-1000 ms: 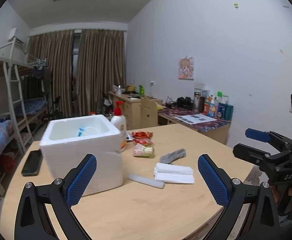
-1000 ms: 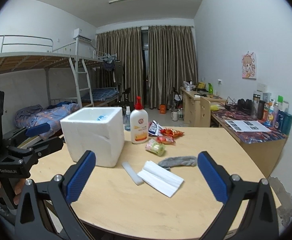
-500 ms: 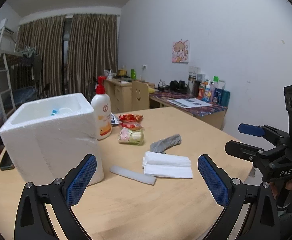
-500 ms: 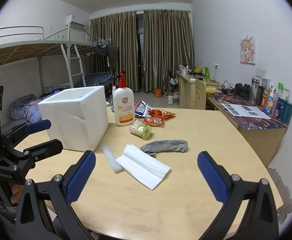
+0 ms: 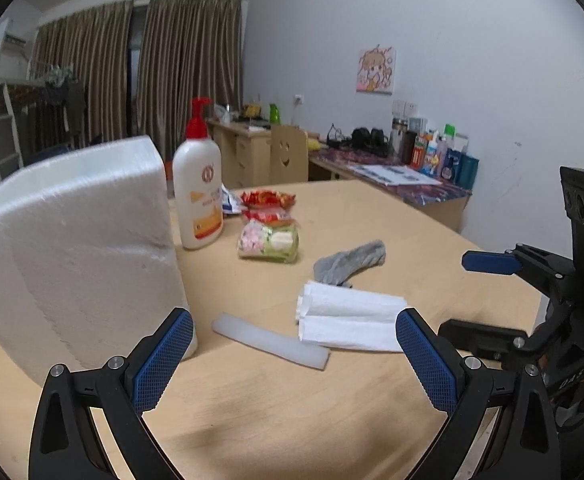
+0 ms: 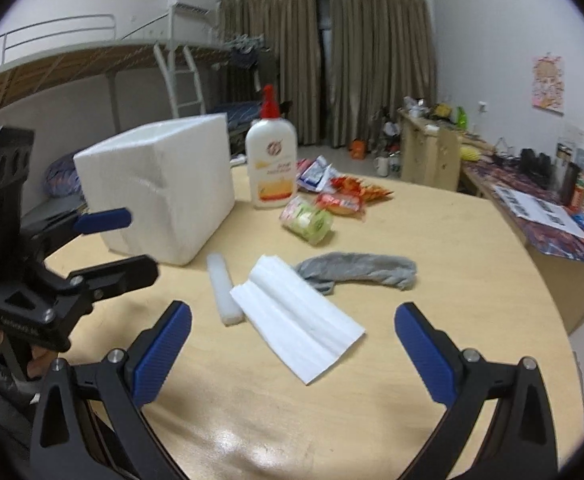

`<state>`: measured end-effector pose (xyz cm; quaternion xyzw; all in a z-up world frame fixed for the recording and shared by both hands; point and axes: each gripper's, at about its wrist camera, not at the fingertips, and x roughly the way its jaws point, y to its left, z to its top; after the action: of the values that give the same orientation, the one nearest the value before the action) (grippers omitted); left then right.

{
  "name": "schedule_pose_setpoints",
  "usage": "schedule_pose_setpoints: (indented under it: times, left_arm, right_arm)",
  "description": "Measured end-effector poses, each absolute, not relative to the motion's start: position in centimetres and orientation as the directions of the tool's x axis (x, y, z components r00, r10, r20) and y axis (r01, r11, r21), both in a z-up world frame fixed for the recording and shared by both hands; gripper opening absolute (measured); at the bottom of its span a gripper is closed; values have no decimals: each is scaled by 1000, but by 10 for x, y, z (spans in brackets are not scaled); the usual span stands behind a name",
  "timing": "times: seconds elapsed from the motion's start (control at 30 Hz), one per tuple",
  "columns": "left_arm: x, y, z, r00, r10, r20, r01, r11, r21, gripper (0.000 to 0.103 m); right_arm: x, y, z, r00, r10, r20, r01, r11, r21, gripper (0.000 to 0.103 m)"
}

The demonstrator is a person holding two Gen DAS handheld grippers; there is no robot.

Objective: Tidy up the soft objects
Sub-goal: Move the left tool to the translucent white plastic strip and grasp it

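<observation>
Both grippers sit low over the near edge of the round wooden table point(image 6: 472, 240), jaws spread wide, nothing between them. Left gripper point(image 5: 294, 360) faces the white foam box point(image 5: 76, 248), which fills the left of its view; right gripper point(image 6: 292, 352) looks at the same spread from the other side, and each gripper shows at the edge of the other's view. Soft items lie mid-table: folded white paper towel point(image 6: 296, 320) nearest, grey sock point(image 6: 356, 274) just behind it with one end touching the towel's far corner. A white foam stick point(image 6: 222, 294) lies along the towel's left edge, between towel and box. Further back: green-and-pink snack pack point(image 6: 308, 220), red snack bags point(image 6: 344, 200) behind it, and a white lotion pump bottle point(image 6: 272, 164) with red top standing upright just right of the box. Box interior isn't visible from either camera. A hand point(image 6: 32, 360) shows under the left gripper's handle at far left of the right view.
</observation>
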<state>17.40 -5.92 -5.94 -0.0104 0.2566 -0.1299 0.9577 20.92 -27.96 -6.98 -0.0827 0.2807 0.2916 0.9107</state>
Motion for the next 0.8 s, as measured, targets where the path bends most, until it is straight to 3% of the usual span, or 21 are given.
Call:
schedule_pose_setpoints:
  times: [0.2, 0.33, 0.57, 0.8]
  left_arm:
    - [196, -55, -76, 778, -315, -544, 277, 949, -153, 101]
    - [208, -55, -87, 751, -294, -592, 241, 956, -169, 101]
    - [224, -51, -98, 728, -244, -641, 134, 967, -216, 101]
    - [244, -56, -104, 698, -166, -696, 10, 975, -222, 79]
  right_arm:
    - [230, -274, -83, 610, 494, -619, -629, 777, -1, 98]
    - [242, -268, -91, 574, 477, -666, -657, 754, -27, 80]
    - [251, -263, -104, 522, 477, -707, -709, 704, -48, 80]
    - [250, -262, -108, 494, 493, -716, -737, 674, -45, 80]
